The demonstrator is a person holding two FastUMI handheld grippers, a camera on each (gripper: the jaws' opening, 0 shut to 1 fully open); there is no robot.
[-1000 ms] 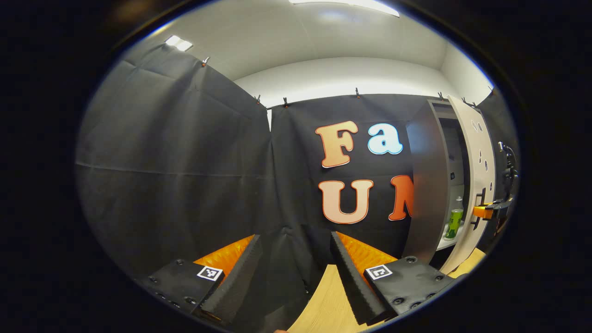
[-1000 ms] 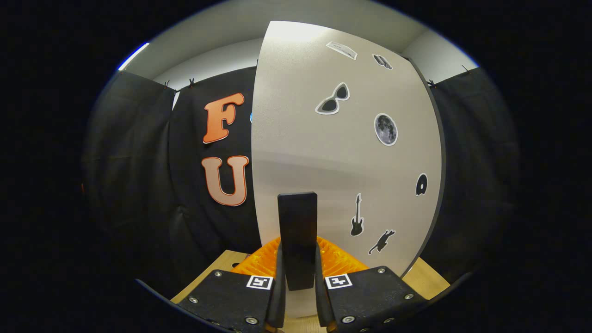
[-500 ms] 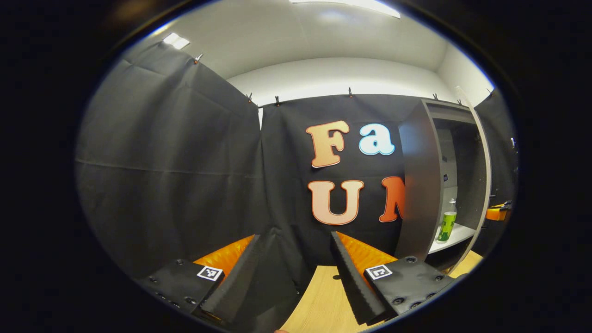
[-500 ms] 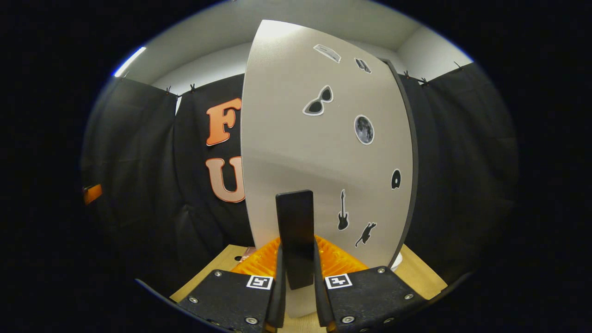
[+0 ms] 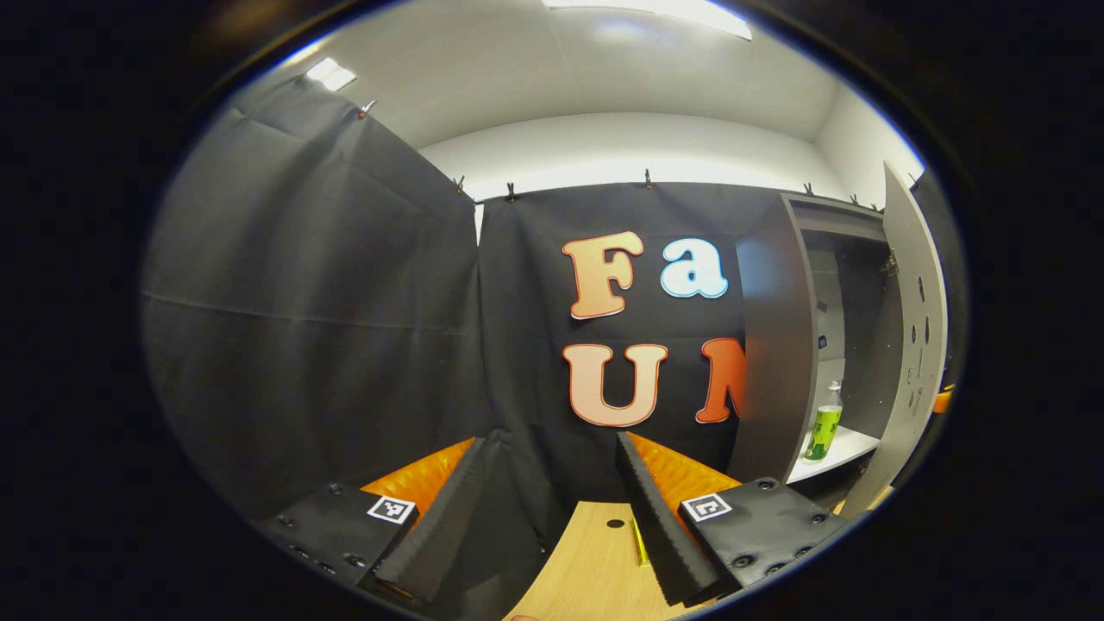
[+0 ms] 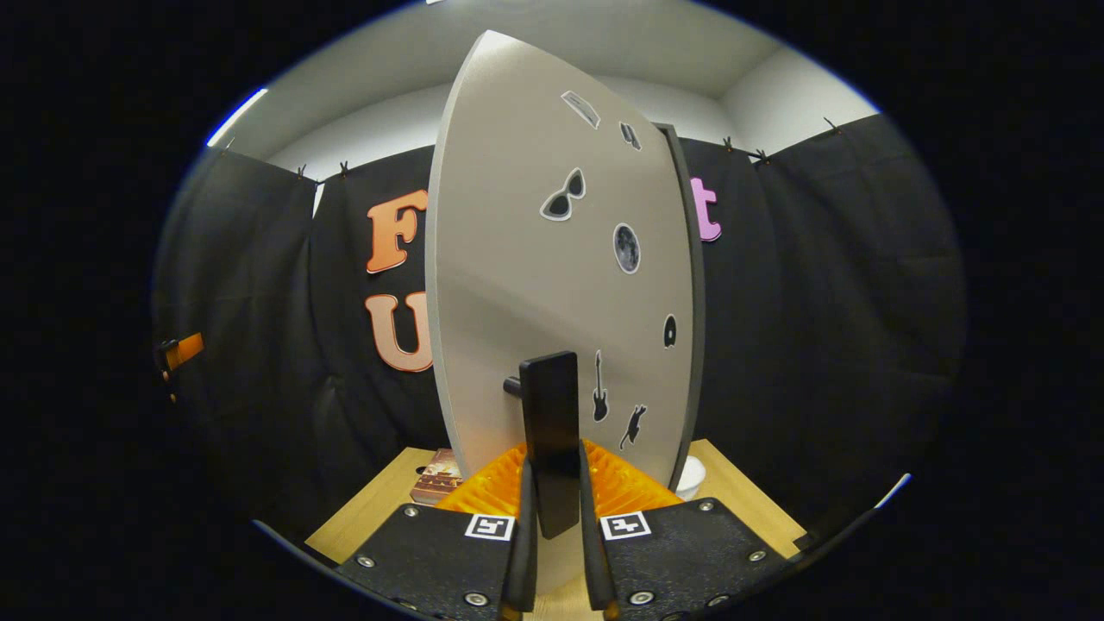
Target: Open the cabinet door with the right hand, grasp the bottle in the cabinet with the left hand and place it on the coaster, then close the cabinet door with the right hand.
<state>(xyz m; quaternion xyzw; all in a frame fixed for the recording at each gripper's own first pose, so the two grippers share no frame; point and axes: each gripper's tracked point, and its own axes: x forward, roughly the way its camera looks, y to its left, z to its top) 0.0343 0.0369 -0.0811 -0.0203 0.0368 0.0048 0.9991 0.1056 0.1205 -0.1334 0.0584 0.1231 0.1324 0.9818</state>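
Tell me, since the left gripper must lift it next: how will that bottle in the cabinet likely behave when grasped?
The bottle stands upright on the cabinet shelf; tall and narrow, it looks apt to tip if nudged sideways. It appears to be clear plastic, so probably light and slightly squeezable. Its smooth label may be slippery, so the open left gripper should close around the body.

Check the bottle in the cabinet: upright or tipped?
Upright. In the left gripper view the bottle stands cap-up on the shelf inside the cabinet, whose door is swung open.
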